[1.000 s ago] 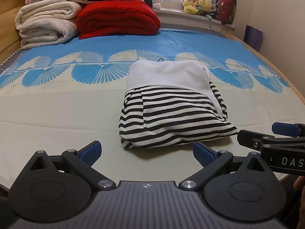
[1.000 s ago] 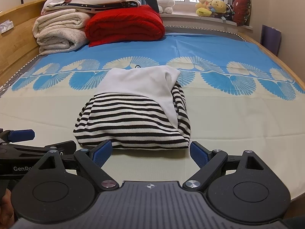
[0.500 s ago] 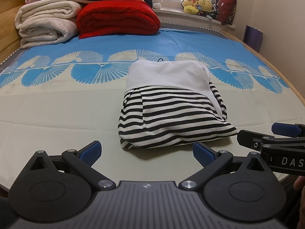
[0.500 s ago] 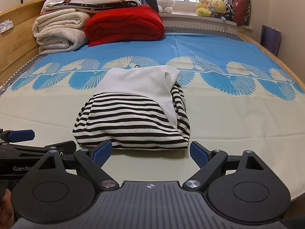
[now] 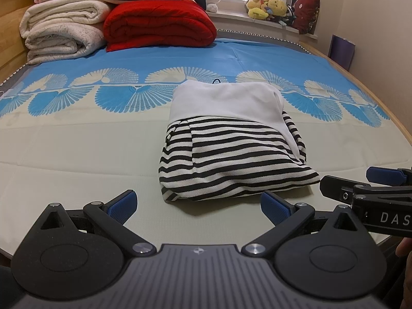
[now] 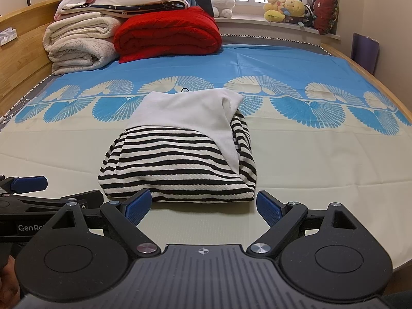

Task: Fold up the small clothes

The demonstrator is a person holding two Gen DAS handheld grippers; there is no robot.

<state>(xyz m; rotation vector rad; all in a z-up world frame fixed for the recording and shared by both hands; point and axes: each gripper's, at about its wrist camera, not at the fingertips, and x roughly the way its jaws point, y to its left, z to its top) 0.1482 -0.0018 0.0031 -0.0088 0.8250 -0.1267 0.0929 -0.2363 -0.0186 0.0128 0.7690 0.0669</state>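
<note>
Almost nothing has changed across the last second: the folded black-and-white striped garment with its plain white upper panel [image 5: 231,141] sits where it sat, in the middle of the frame on the cream part of the blue fan-patterned bed cover [image 5: 77,149], same outline, same creases. Your left gripper [image 5: 198,203] hangs just short of its near edge with the blue-padded fingers [image 5: 123,202] spread wide and holding nothing. Your right gripper [image 6: 203,204] is likewise spread and empty; its left pad sits in front of the garment's near hem, though contact cannot be told from this angle. In the left view it shows at the right edge of the frame, beside the bundle's near right corner. Read this as a pause: the piece looks compact and square enough to count as folded, slightly puffed on the right where the striped layer bulges past the white. Stacked cream blankets [image 6: 77,43] and a folded red quilt [image 6: 167,33] lie well apart, upper left.
</note>
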